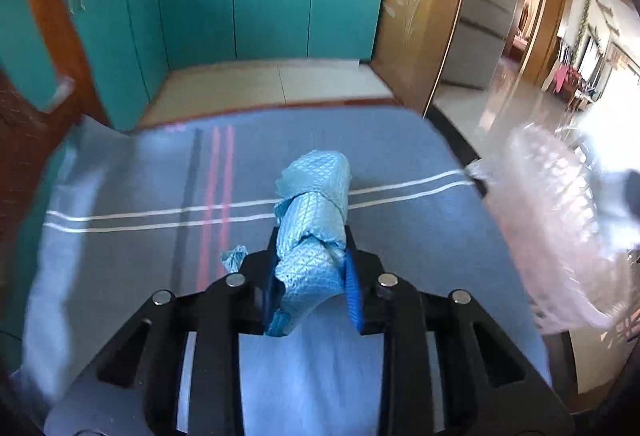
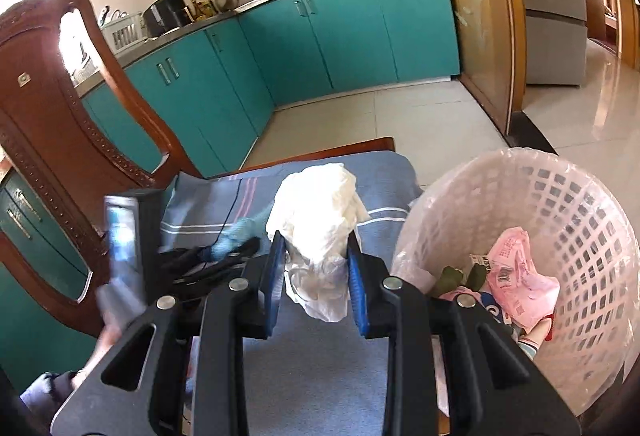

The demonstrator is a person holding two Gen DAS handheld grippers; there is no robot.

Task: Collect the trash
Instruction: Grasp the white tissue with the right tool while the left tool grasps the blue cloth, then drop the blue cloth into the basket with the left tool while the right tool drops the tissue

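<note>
My left gripper is shut on a crumpled blue cloth wipe and holds it above the blue striped tablecloth. My right gripper is shut on a crumpled white plastic bag above the same cloth. The pale pink mesh trash basket, lined with clear plastic, stands just right of the right gripper and holds a pink wrapper and other scraps. The basket shows blurred at the right in the left wrist view. The left gripper with the blue wipe shows blurred to the left in the right wrist view.
A carved wooden chair stands at the table's left. Teal kitchen cabinets run along the back, with pots on the counter. A wooden door frame and tiled floor lie beyond the table's far edge.
</note>
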